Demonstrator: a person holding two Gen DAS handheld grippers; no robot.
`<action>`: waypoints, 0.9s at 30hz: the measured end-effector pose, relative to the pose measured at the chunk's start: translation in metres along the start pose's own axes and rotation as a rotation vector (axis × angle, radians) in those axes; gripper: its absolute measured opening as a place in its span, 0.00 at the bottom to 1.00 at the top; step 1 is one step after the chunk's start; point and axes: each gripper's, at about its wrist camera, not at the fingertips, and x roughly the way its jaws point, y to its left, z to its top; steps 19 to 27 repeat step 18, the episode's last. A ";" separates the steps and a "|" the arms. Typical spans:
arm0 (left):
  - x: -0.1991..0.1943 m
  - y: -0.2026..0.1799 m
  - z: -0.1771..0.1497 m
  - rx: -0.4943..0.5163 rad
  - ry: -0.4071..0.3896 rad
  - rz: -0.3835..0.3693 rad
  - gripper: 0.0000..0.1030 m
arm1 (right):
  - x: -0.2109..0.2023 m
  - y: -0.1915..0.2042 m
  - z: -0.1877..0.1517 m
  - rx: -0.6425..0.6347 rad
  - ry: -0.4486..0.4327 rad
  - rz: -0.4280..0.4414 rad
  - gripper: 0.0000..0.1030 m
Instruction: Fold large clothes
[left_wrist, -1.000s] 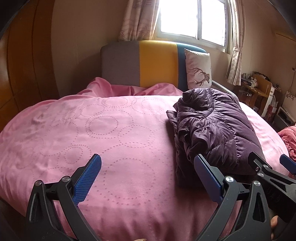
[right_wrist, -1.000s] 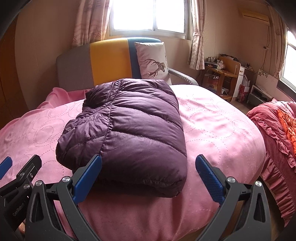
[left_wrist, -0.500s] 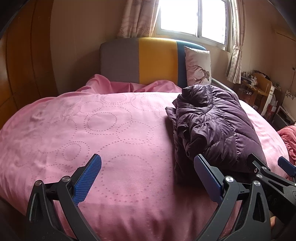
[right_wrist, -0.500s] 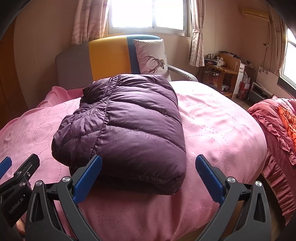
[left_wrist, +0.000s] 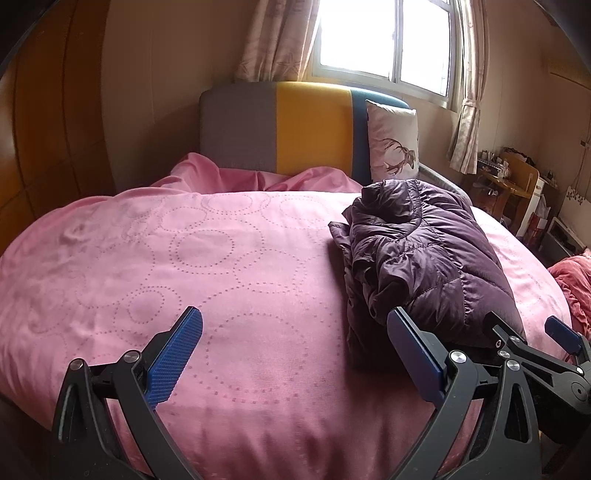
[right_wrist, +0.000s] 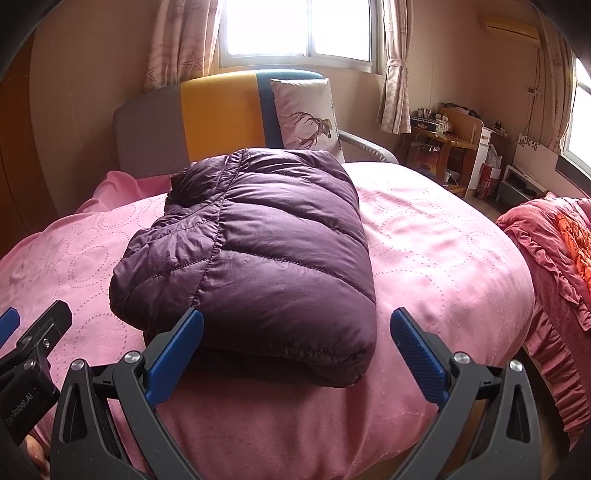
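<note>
Beyond right gripper (right_wrist: 295, 354), folded jacket (right_wrist: 258, 236).

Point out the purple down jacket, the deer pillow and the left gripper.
purple down jacket (right_wrist: 273, 236): right wrist view, quilted top panel.
deer pillow (right_wrist: 306, 114): right wrist view, printed front.
left gripper (left_wrist: 295, 354): left wrist view, midway between its open fingertips.

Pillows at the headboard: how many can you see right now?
1. A white deer-print pillow leans upright against the blue end of the headboard, behind the folded purple jacket. The jacket and bunched pink duvet could hide others.
</note>
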 end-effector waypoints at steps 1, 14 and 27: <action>0.000 0.000 0.000 -0.001 -0.001 -0.003 0.96 | 0.000 0.000 0.000 -0.001 0.002 0.001 0.98; 0.009 0.009 -0.002 -0.047 0.045 0.002 0.96 | 0.001 -0.001 0.002 0.006 -0.002 0.016 0.98; 0.011 0.011 -0.004 -0.051 0.049 0.016 0.96 | 0.001 -0.003 0.003 0.010 -0.001 0.016 0.98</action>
